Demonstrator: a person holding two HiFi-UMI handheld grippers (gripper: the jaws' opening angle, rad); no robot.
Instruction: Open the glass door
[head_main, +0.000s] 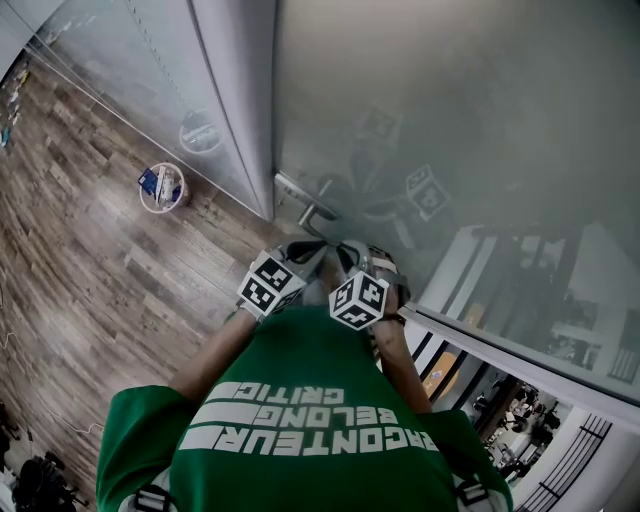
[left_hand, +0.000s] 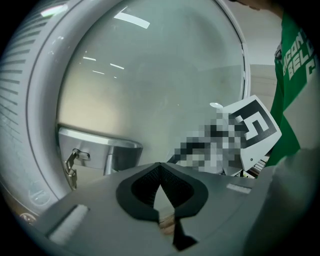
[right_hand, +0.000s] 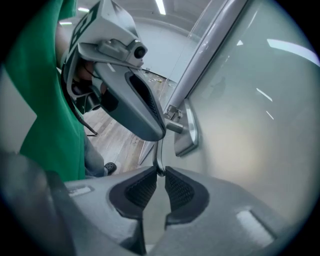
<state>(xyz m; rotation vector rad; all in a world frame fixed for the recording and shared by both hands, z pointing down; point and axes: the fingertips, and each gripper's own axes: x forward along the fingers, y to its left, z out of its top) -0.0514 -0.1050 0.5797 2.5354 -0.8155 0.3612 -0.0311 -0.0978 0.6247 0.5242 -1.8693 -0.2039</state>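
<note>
My right gripper (right_hand: 160, 172) has its jaws nipped on the thin metal door handle (right_hand: 158, 150), the ribbed pads (right_hand: 141, 190) either side of it with only the lever's thickness between them. The left gripper (left_hand: 160, 167) has its jaws pressed together at the tips with nothing in them. Its grey body hangs just above the handle and to the left of my right jaws. Just beyond the jaws, the handle runs into a metal plate (right_hand: 189, 127) fixed on the glass door (head_main: 450, 150), and a key (left_hand: 71, 167) hangs at that plate. The frosted door fills the far right of the scene, its left edge lying along a grey post (head_main: 235, 100). Further left, on the wooden floor (head_main: 90, 260), a small white bucket (head_main: 162, 188) stands well apart from the door.
</note>
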